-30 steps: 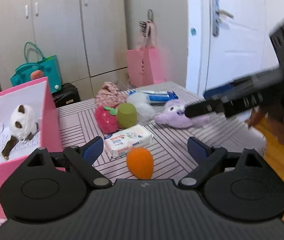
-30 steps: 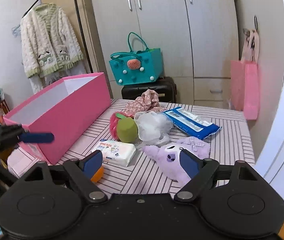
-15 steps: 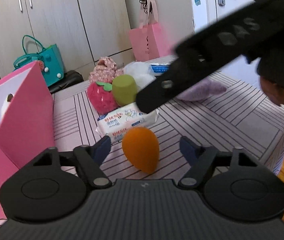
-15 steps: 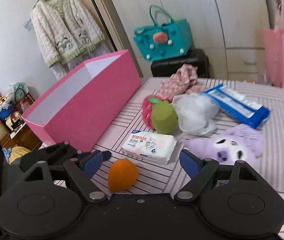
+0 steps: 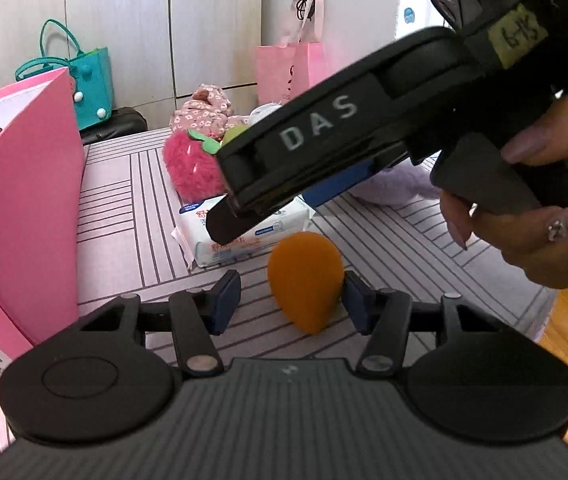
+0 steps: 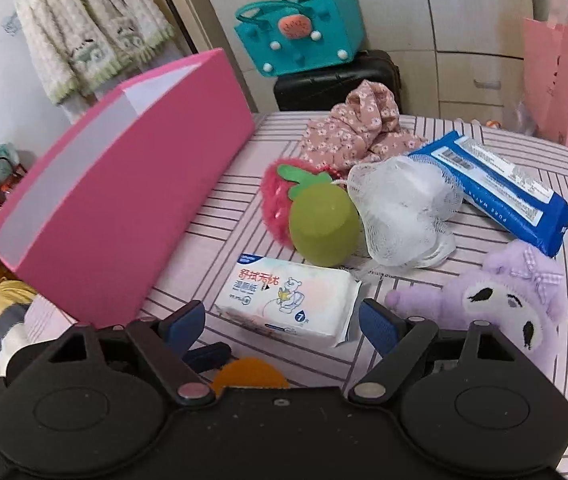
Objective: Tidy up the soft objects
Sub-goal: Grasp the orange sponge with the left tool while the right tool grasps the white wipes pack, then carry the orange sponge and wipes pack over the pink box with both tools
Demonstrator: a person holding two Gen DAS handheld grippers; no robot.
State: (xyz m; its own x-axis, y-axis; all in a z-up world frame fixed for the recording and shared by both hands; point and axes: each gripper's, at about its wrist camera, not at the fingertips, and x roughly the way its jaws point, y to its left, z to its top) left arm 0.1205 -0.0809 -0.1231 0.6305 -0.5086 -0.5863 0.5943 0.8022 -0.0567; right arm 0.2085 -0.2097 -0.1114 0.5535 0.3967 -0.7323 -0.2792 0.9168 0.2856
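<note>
The left gripper is open around the orange sponge, not squeezing it. The right gripper is open above the tissue pack.

An orange sponge lies on a pink, dark-striped tablecloth. The storage box is pink; the plush toy is lilac.

"DAS" is printed in white on the right gripper arm. "PURE WATER" is read along the blue wipes pack. A "7" is marked on the white tissue pack.
</note>
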